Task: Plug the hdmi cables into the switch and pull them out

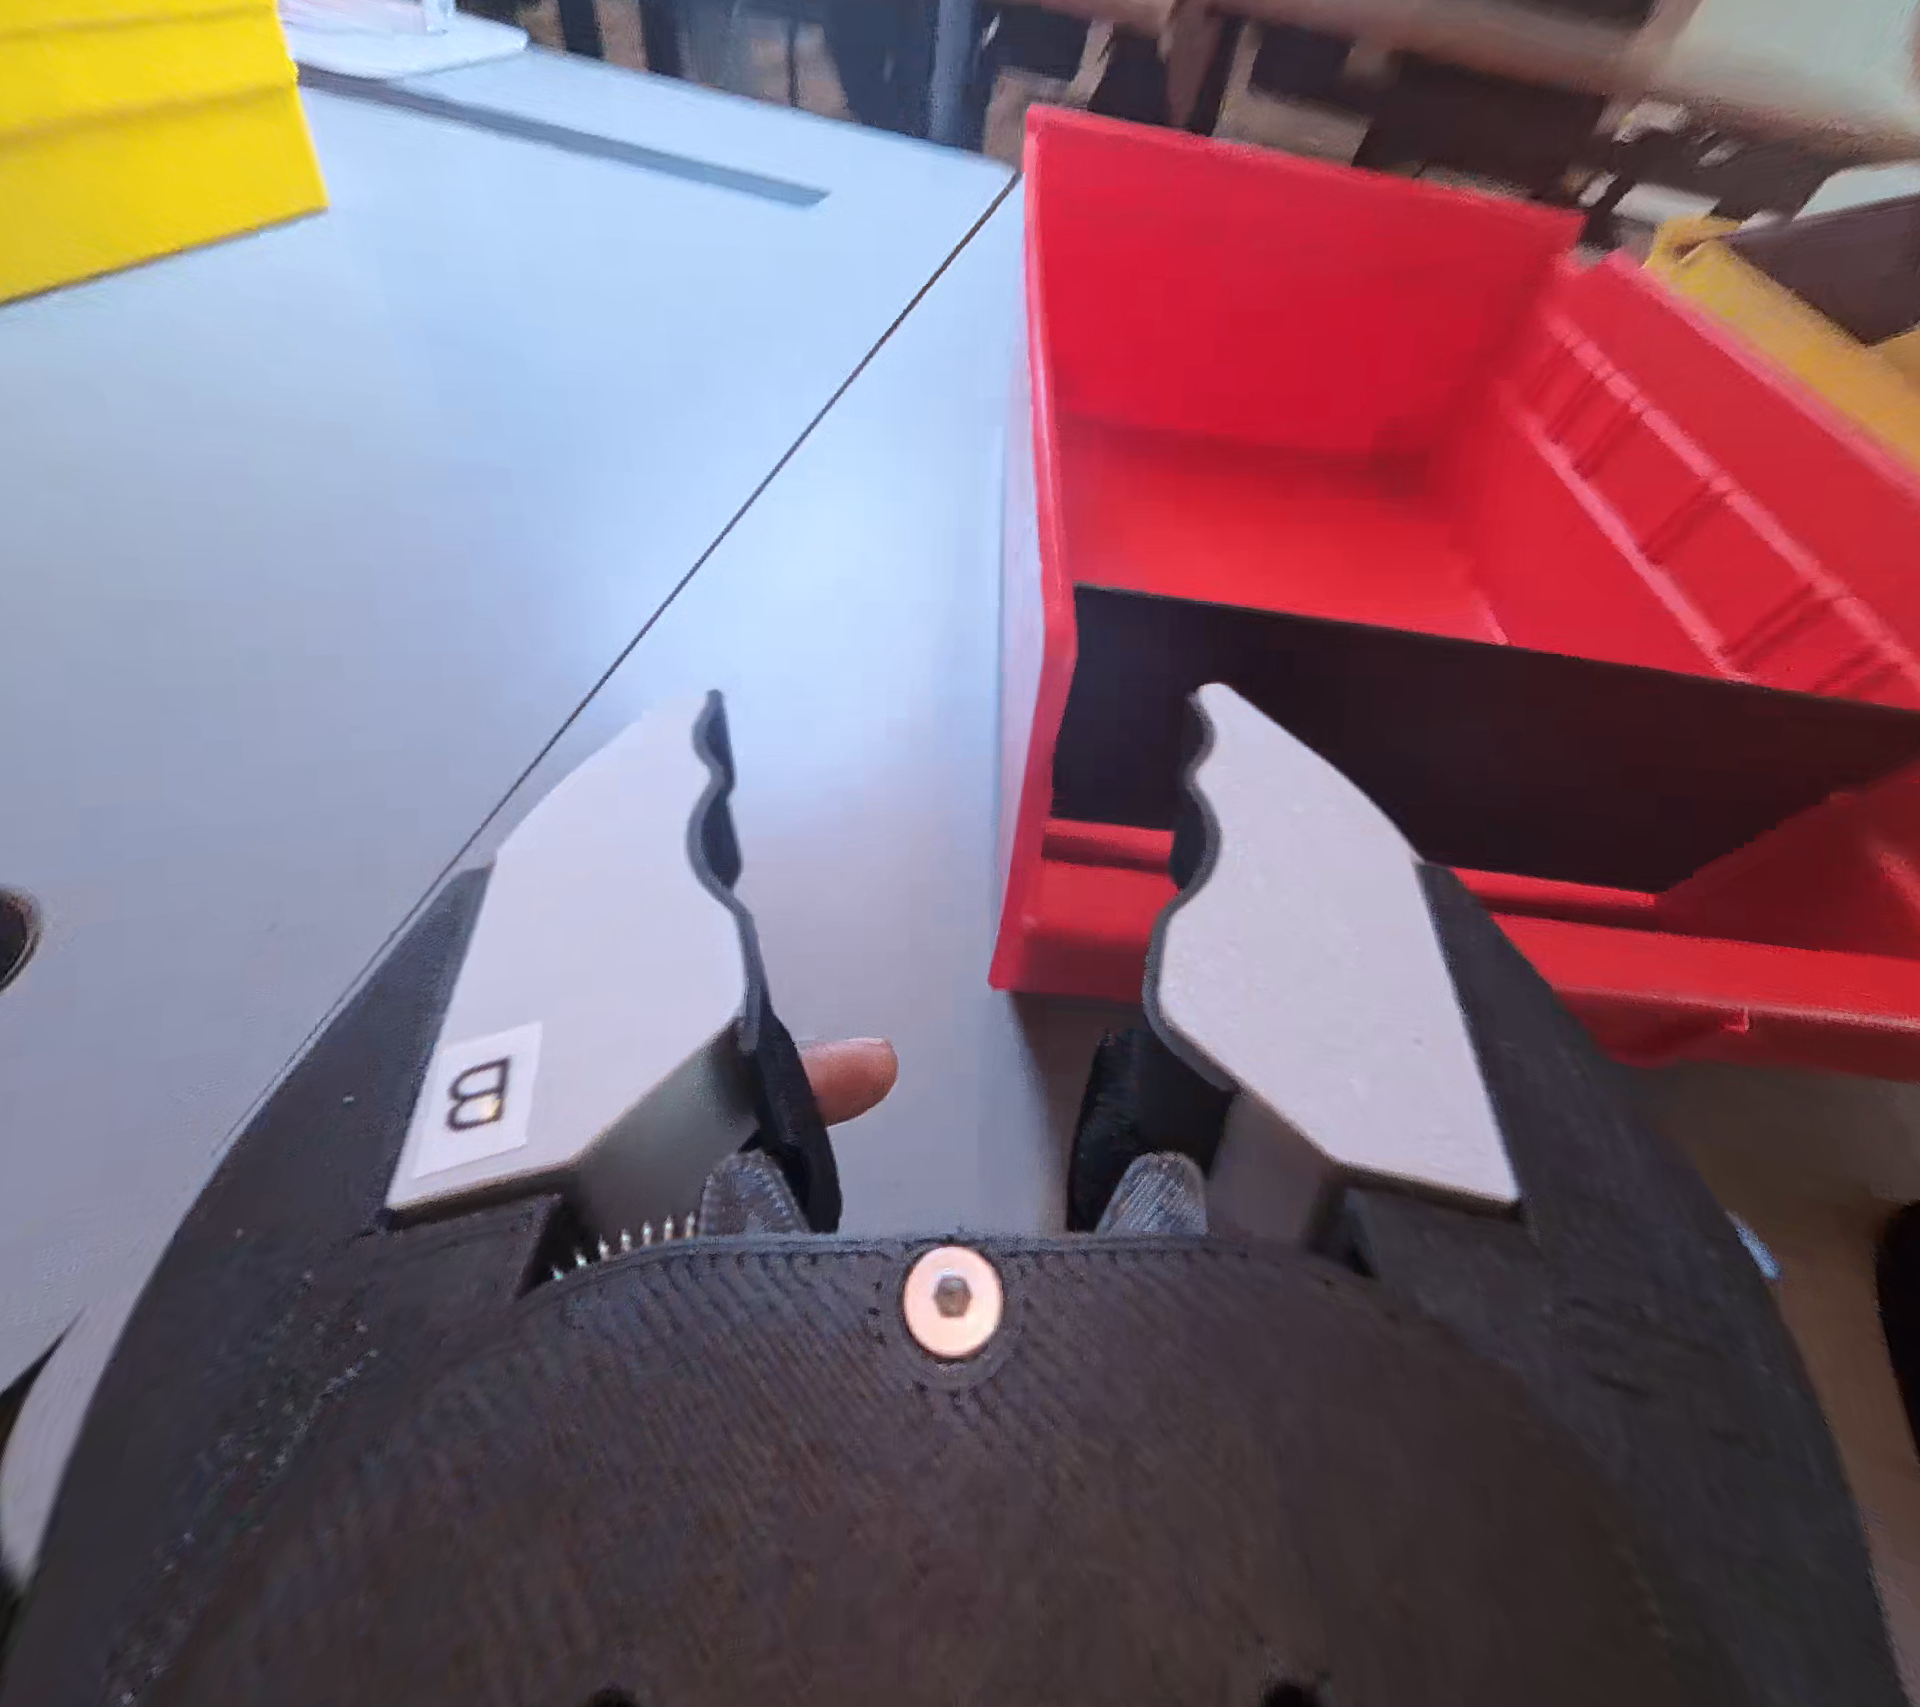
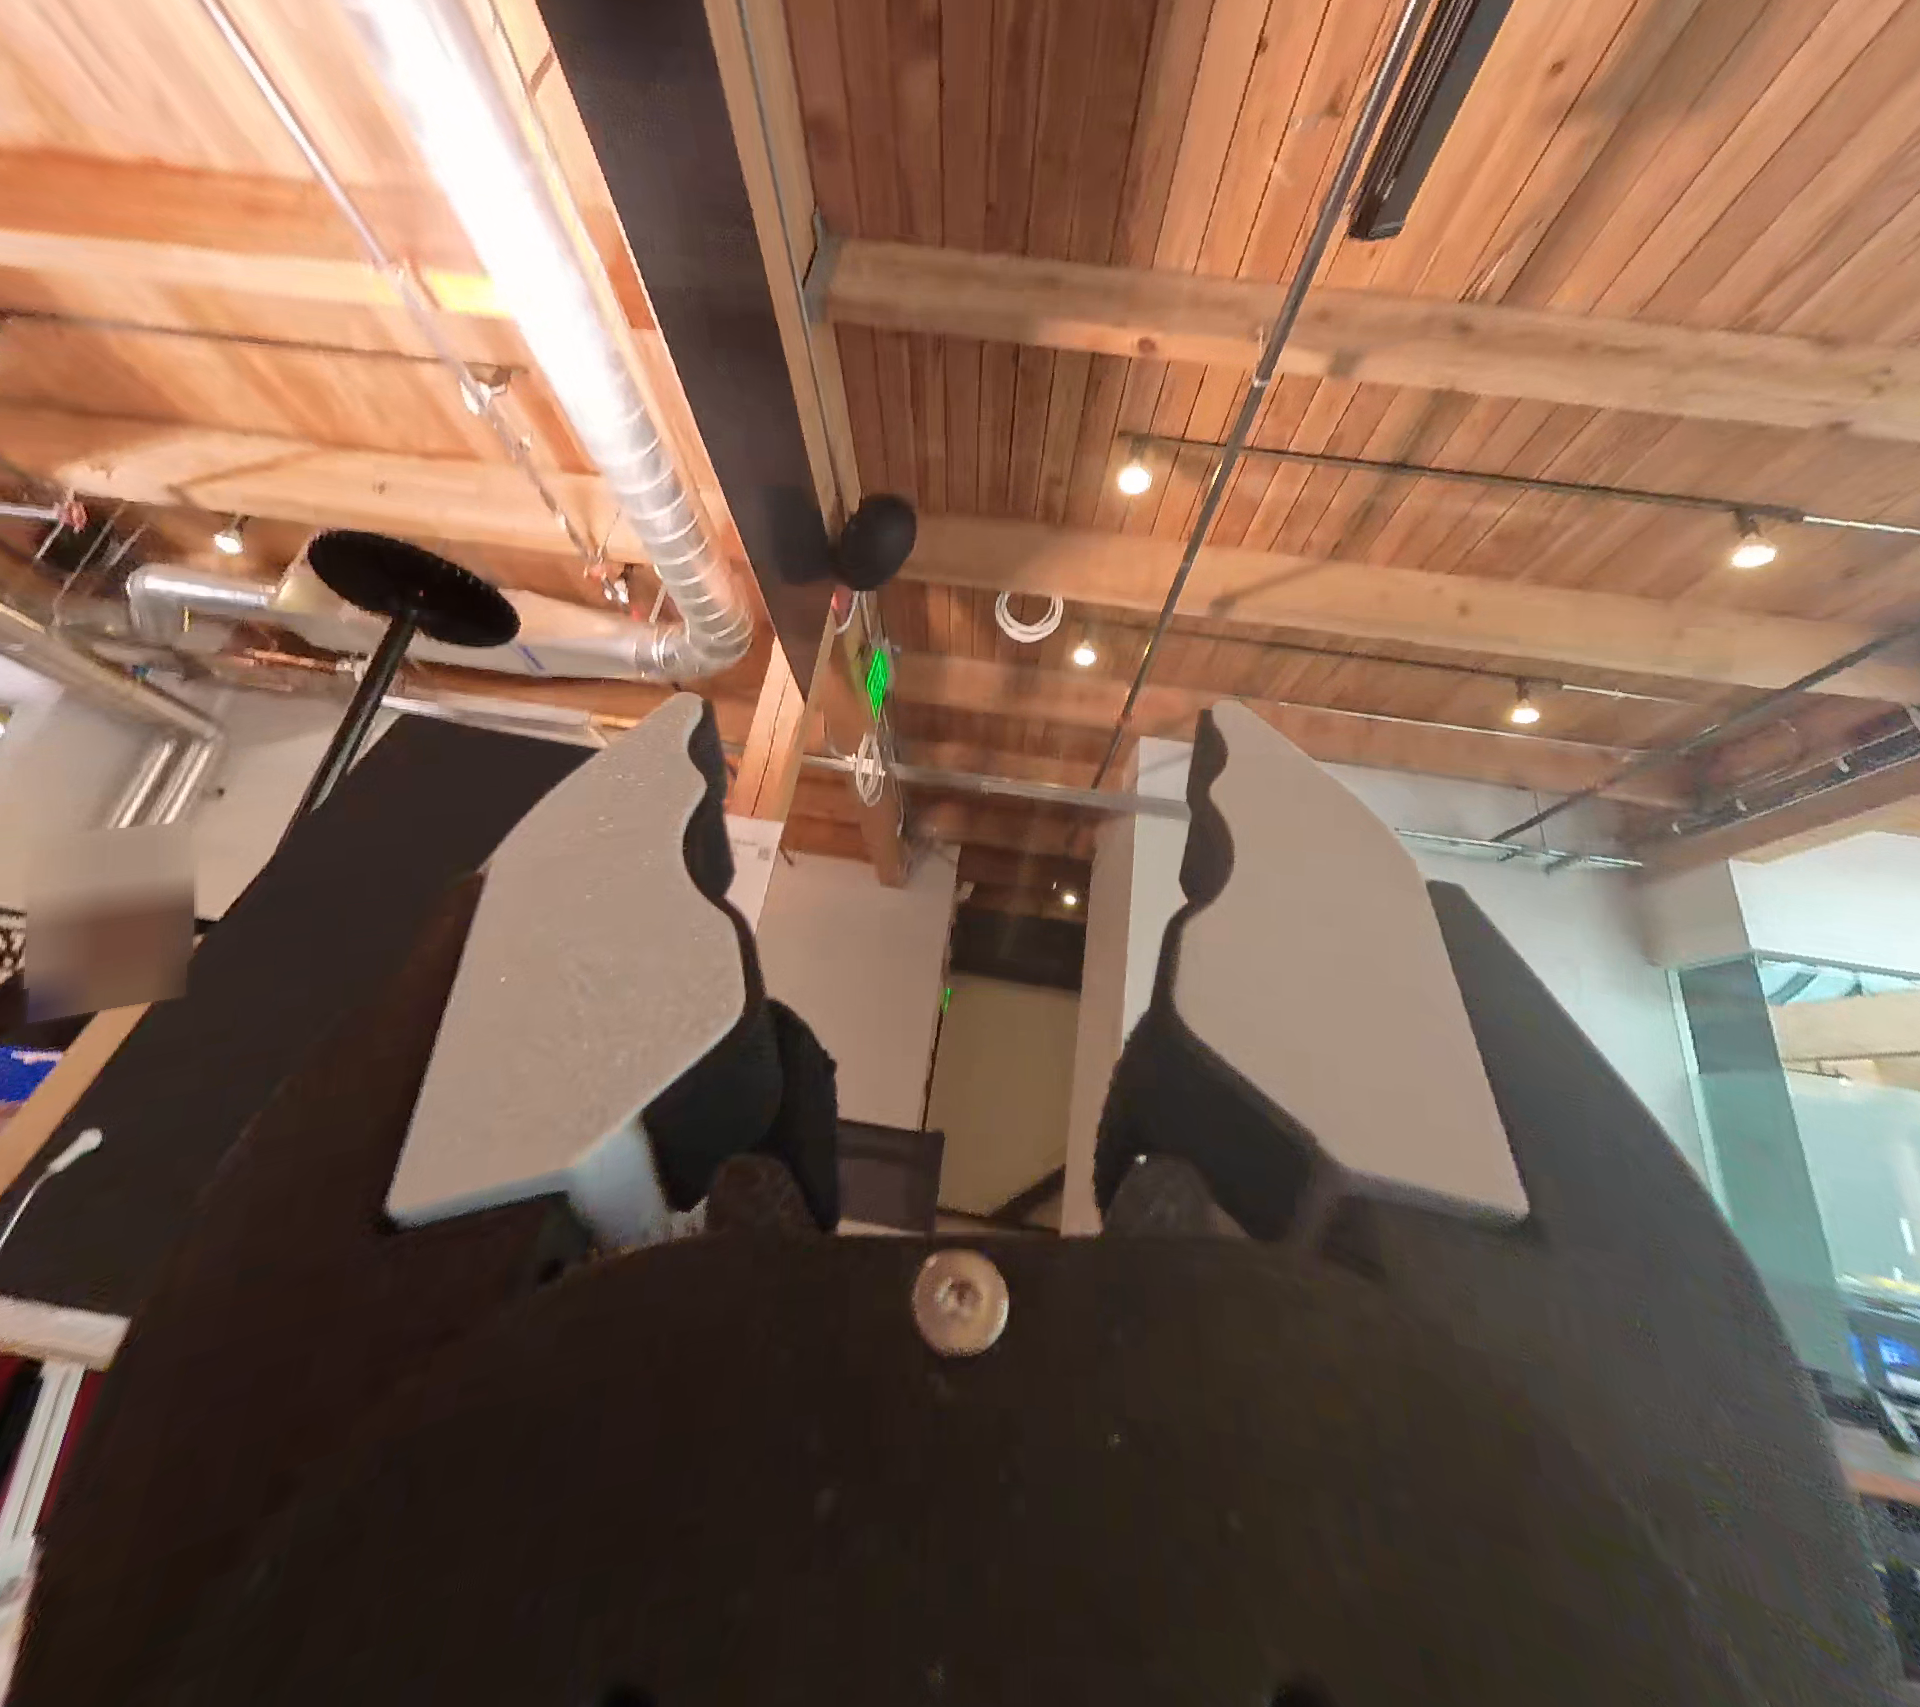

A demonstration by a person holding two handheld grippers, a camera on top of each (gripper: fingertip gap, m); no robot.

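No HDMI cable and no switch show in either view. My left gripper (image 1: pixel 956 722) is open and empty, low over the grey table (image 1: pixel 416 514), with its right finger in front of the near left corner of a red bin (image 1: pixel 1299 369). A black divider panel (image 1: pixel 1507 722) stands across the bin's front part. A person's fingertip (image 1: pixel 852 1075) shows under the left finger. My right gripper (image 2: pixel 951 732) is open and empty and points up at the wooden ceiling (image 2: pixel 1039 99).
A yellow bin (image 1: pixel 135 99) stands at the far left of the table. A white lamp base (image 1: pixel 416 31) sits at the table's back edge. A seam (image 1: pixel 810 431) runs across the tabletop. A second yellow bin (image 1: pixel 1766 307) lies behind the red one.
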